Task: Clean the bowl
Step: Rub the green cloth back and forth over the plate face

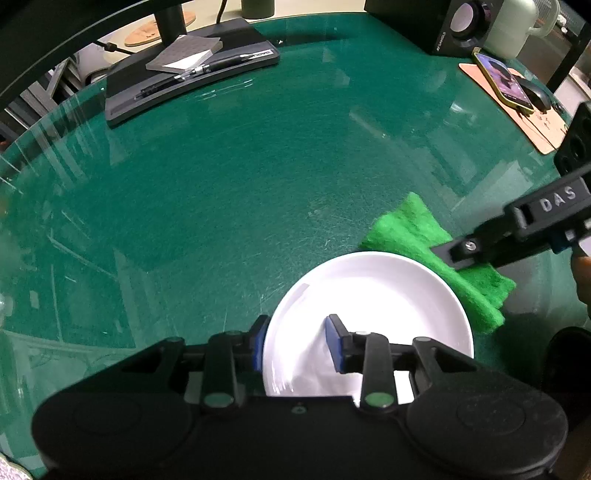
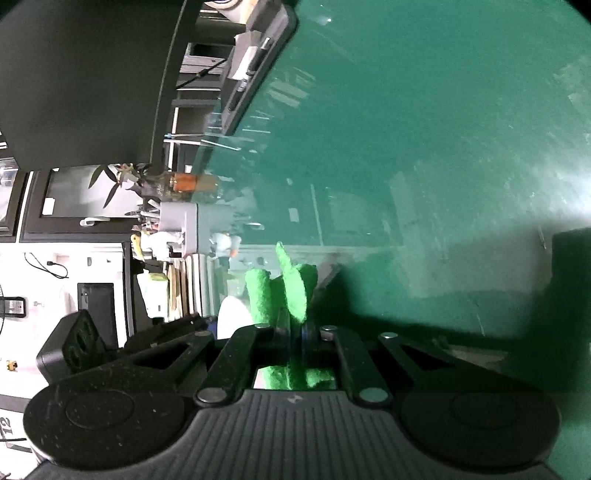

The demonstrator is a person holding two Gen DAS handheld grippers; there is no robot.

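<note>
A white bowl (image 1: 369,306) sits on the green glass-topped table (image 1: 221,192) near the front. My left gripper (image 1: 295,343) straddles the bowl's near-left rim, one blue pad outside and one inside, with a gap still showing between the pads and the rim. My right gripper (image 1: 458,258) comes in from the right, shut on a bright green scouring cloth (image 1: 417,229) that hangs over the bowl's far right rim. In the right wrist view the cloth (image 2: 291,288) is pinched between the shut fingers of my right gripper (image 2: 297,332), and a sliver of the bowl (image 2: 231,314) shows on the left.
A black monitor base (image 1: 184,74) with a notepad and pens stands at the back left. A speaker (image 1: 454,26), a phone (image 1: 506,77) on a cork mat and a pale mug stand at the back right.
</note>
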